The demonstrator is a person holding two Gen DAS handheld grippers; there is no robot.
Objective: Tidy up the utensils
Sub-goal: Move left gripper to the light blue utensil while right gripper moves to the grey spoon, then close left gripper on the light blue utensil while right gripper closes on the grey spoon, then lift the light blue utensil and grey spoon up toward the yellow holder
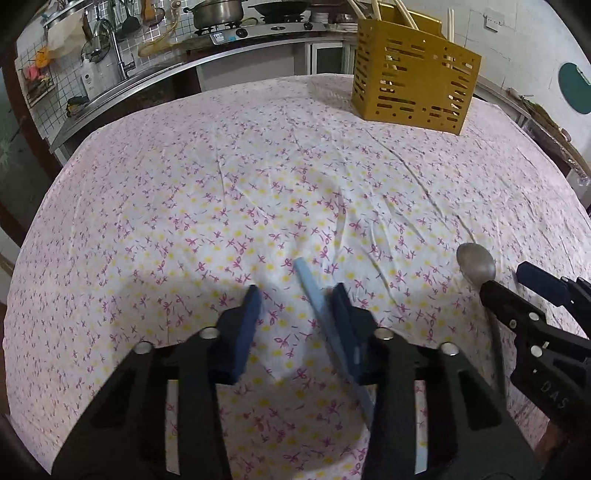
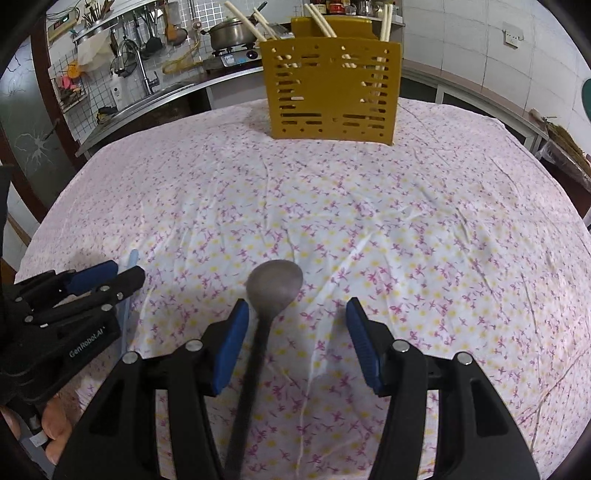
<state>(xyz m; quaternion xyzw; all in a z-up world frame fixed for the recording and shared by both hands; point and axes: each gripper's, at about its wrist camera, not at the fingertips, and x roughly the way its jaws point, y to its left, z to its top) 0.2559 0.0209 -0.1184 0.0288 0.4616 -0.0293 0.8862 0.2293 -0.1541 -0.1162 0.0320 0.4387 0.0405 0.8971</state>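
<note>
At the lower middle of the left wrist view a pale blue flat utensil handle (image 1: 314, 295) lies on the floral-clothed bench (image 1: 258, 184) between the left claw (image 1: 295, 295) pads, against the right-hand pad, with a gap to the other; in the right wrist view a grey metal spoon (image 2: 273, 284), bowl up-frame, lies between the half-open right claw (image 2: 297, 314), touching neither pad. The slotted yellow caddy (image 2: 332, 92) at top centre holds cream chopsticks (image 2: 321, 22)

Right gripper (image 2: 297, 306) at 6 o'clock, jaws apart, metal spoon (image 2: 274, 282) between them beside the left pad. Left gripper (image 2: 123, 271) at 9 o'clock over a pale blue stick (image 2: 132, 258). Yellow basket (image 2: 332, 96) with chopsticks (image 2: 321, 22) at 12, floral tablecloth (image 2: 406, 229).
</note>
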